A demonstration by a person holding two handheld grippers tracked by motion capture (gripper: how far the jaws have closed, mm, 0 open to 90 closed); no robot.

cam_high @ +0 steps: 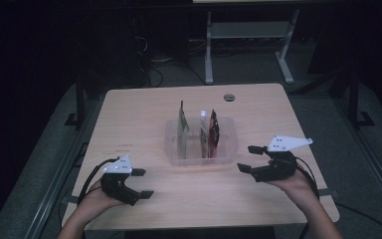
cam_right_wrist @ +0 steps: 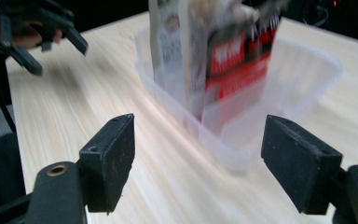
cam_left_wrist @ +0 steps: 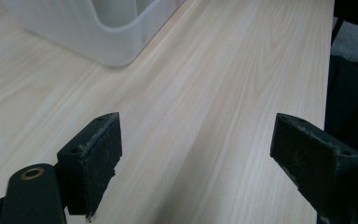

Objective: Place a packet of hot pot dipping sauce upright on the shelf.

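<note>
A clear plastic bin (cam_high: 175, 152) stands at the middle of the wooden table (cam_high: 129, 124). Three packets stand upright in it: a green one (cam_high: 182, 124), a white one (cam_high: 203, 128) and a red and black one (cam_high: 213, 132). My left gripper (cam_high: 145, 183) is open over the near left of the table with nothing between its fingers; in its own view (cam_left_wrist: 196, 158) the bin's corner (cam_left_wrist: 98, 42) lies ahead. My right gripper (cam_high: 246, 158) is open just right of the bin; in its own view (cam_right_wrist: 198, 163) the bin (cam_right_wrist: 242, 144) and the red packet (cam_right_wrist: 242, 60) are close in front, blurred.
A round cable hole (cam_high: 229, 97) sits near the table's far edge. Behind the table stands a white desk frame (cam_high: 209, 55) on a dark floor. The left gripper (cam_right_wrist: 58, 56) is seen far left in the right gripper view. Bare tabletop lies between the two hands.
</note>
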